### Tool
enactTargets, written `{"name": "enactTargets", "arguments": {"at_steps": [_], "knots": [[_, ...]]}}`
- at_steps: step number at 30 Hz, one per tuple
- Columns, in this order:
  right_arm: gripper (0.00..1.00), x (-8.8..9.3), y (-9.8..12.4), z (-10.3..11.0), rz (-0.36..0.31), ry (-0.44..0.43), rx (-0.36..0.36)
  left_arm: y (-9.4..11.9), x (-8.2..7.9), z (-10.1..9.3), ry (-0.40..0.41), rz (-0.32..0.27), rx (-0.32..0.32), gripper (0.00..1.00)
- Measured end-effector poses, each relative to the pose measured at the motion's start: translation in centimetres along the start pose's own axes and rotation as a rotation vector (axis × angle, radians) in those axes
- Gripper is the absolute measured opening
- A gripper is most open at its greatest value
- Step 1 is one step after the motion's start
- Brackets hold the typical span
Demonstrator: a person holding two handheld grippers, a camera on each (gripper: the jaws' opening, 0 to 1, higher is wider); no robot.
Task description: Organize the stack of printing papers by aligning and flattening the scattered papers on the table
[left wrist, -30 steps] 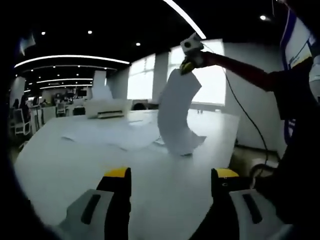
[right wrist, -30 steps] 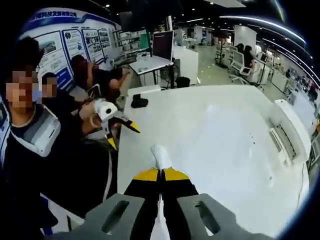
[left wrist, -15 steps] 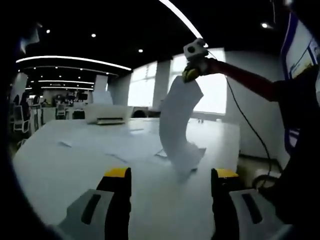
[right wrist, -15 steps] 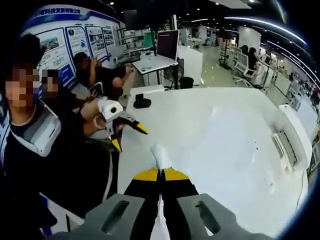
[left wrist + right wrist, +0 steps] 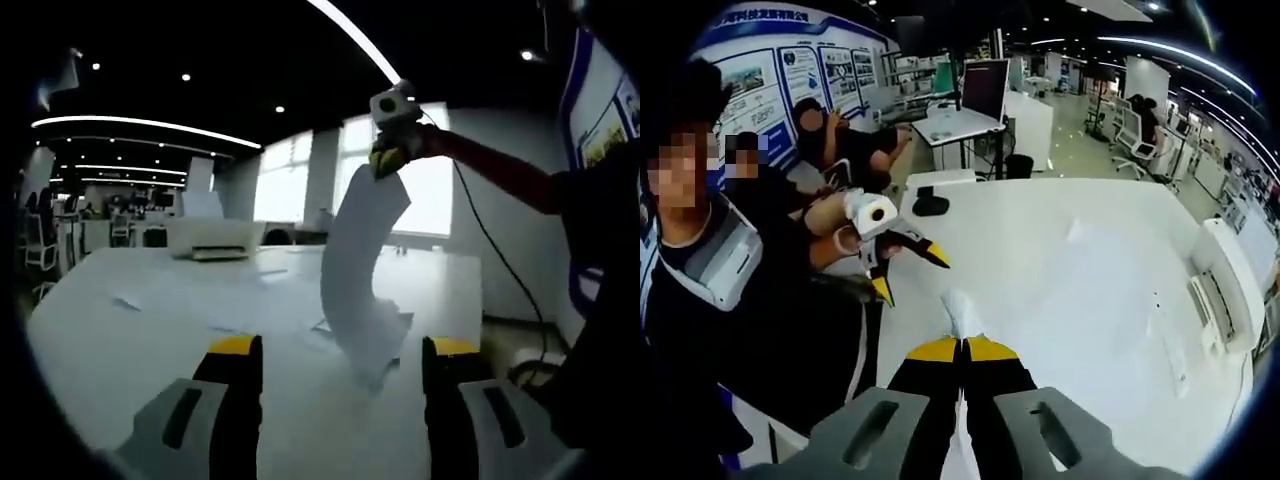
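Note:
In the left gripper view my left gripper [image 5: 343, 350] stands open low over the white table [image 5: 140, 340], nothing between its yellow-tipped jaws. Up at the right, my right gripper [image 5: 386, 160] holds the top edge of a sheaf of white paper [image 5: 355, 265] that hangs curved, its lower end resting on the table. More loose sheets [image 5: 250, 310] lie flat behind it. In the right gripper view my right gripper [image 5: 962, 350] is shut on the paper's edge [image 5: 962, 312]. The left gripper [image 5: 910, 277] shows open at the table's left edge.
A white printer [image 5: 214, 238] stands at the table's far side, seen again as the printer [image 5: 1218, 292] at the right. A black object [image 5: 930, 206] lies near the far corner. Several people [image 5: 700, 250] sit and stand along the table's left side.
The right gripper has risen a little with the paper, whose lower end has slid nearer my left gripper. The left gripper has edged closer to the hanging sheaf.

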State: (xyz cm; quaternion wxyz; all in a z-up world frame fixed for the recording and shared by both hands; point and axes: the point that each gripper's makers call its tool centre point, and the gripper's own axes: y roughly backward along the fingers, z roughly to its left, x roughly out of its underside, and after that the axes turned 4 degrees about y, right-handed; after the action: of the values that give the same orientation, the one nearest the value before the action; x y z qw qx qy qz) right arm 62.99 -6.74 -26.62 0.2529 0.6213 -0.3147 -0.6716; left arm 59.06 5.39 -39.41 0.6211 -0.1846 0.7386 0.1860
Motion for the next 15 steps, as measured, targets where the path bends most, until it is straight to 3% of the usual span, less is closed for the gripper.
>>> {"name": "enactTargets", "arguments": {"at_steps": [15], "knots": [[0.00, -1.5, -1.7, 1.3, -0.005, 0.036, -0.024, -0.9, -0.7, 0.8, -0.007, -0.014, -0.008, 0.67]]}}
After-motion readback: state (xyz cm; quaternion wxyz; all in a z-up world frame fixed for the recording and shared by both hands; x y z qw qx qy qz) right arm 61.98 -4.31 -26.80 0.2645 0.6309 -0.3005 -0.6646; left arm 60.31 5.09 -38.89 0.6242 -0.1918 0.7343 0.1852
